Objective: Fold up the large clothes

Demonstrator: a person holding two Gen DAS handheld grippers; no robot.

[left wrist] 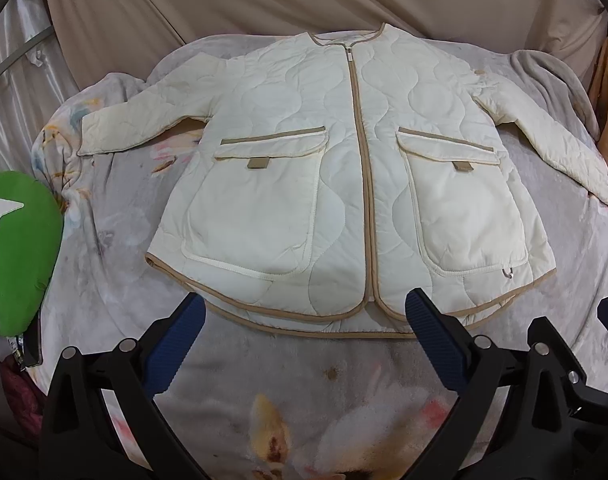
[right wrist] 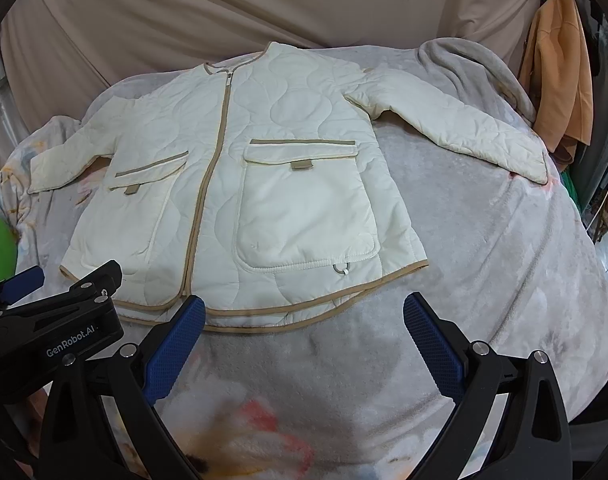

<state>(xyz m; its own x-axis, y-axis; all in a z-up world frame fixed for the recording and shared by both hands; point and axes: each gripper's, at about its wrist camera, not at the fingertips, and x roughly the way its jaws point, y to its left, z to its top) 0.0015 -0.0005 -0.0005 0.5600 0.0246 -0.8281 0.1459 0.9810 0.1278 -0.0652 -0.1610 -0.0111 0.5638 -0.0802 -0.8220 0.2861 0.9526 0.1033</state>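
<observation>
The left gripper (left wrist: 304, 316) is standing with its jaws spread as wide as they go, gripping nothing and touching nothing; its blue pads (left wrist: 434, 344) are hanging just short of the hem. The right gripper (right wrist: 304, 316) is presenting the same way: jaws fully apart, empty, pads (right wrist: 176, 344) clear of the cloth. Both are pointing steeply down at the near edge of the jacket (left wrist: 344, 152).

The jacket is lying face up and zipped on the blanket (left wrist: 264, 380), collar away from the grippers, hem (right wrist: 264, 322) nearest, both sleeves spread out to the sides. No fold is showing yet.

Handling, as judged: the quilted shell is looking light, soft and puffy, so it is likely springing back from a crease and sliding a little on its smooth face. It is not appearing fragile. The bound edges are offering the firmest purchase. The left cuff (left wrist: 84, 136) and right cuff (right wrist: 538, 168) are looking like sound first holds for bringing the sleeves across the body; the hem corners are serving after that.

A green cushion (left wrist: 16, 252) is lying at the left, apart from the jacket.
</observation>
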